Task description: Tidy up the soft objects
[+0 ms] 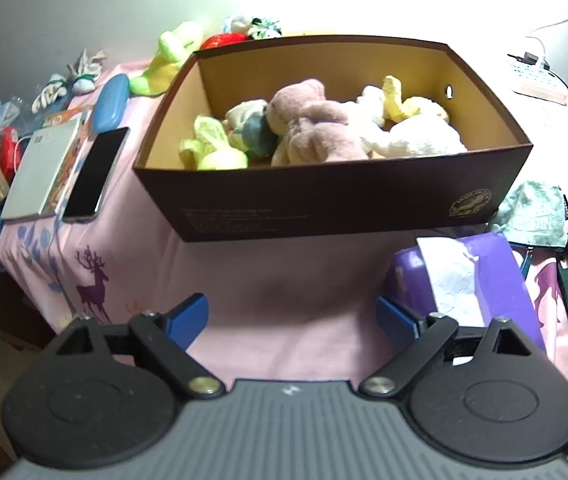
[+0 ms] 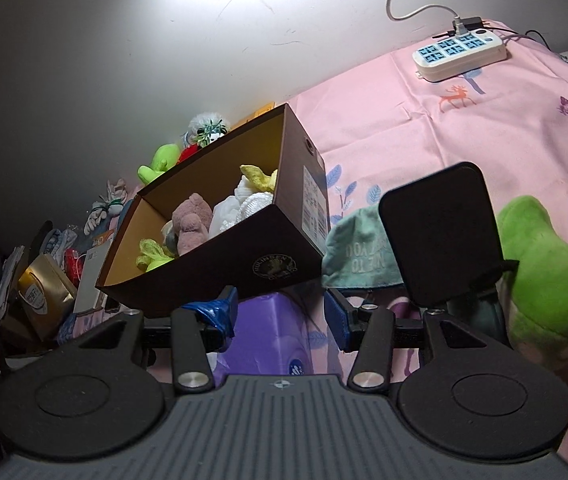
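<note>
A brown cardboard box stands on the pink cloth and holds several plush toys, among them a pink bear, a white one and yellow-green ones. My left gripper hangs in front of the box, open, with only cloth between its blue pads. In the right wrist view the same box lies ahead to the left. My right gripper is open above a purple tissue pack, not touching it. A large green plush lies at the right, outside the box.
Behind the box sit a yellow-green plush and a small white toy. Left of it lie a phone, a white slab and a blue case. A teal cloth, a black stand and a power strip are on the right.
</note>
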`<move>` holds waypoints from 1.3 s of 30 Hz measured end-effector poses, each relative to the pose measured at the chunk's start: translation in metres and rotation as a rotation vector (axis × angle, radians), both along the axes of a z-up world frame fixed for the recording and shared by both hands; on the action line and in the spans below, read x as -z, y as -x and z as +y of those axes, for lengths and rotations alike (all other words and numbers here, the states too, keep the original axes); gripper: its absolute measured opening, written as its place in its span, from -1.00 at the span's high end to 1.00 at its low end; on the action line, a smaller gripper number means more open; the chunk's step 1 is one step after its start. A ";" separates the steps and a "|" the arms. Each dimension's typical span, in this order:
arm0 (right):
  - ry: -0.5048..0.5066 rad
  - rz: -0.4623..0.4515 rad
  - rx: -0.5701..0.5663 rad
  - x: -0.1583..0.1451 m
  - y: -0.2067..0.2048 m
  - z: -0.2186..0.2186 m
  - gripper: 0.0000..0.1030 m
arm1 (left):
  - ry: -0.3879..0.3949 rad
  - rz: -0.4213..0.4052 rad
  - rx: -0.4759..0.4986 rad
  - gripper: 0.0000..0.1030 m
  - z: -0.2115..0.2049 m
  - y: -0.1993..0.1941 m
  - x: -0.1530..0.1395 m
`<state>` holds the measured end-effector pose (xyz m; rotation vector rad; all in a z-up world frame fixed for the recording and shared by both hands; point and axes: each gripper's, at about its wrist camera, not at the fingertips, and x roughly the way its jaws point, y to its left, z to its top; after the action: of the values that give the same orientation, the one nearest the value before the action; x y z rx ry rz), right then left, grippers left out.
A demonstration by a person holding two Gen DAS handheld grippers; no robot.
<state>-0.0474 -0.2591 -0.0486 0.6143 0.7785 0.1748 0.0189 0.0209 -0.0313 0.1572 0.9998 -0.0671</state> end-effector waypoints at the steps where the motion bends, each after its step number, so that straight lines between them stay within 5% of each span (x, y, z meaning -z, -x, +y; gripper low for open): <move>1: -0.005 0.007 0.008 0.002 0.003 -0.002 0.37 | -0.002 -0.002 0.008 -0.81 -0.003 -0.001 -0.001; 17: -0.030 0.125 0.136 0.033 0.023 -0.007 0.36 | 0.001 0.002 0.110 -0.81 -0.022 -0.021 -0.002; 39: -0.009 0.204 0.163 0.043 0.025 0.008 0.37 | -0.003 0.004 0.164 -0.81 -0.024 -0.029 -0.002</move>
<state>-0.0720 -0.2514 -0.0917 0.7082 0.9199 -0.0344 0.0474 -0.0030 -0.0293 0.2421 0.9895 -0.2157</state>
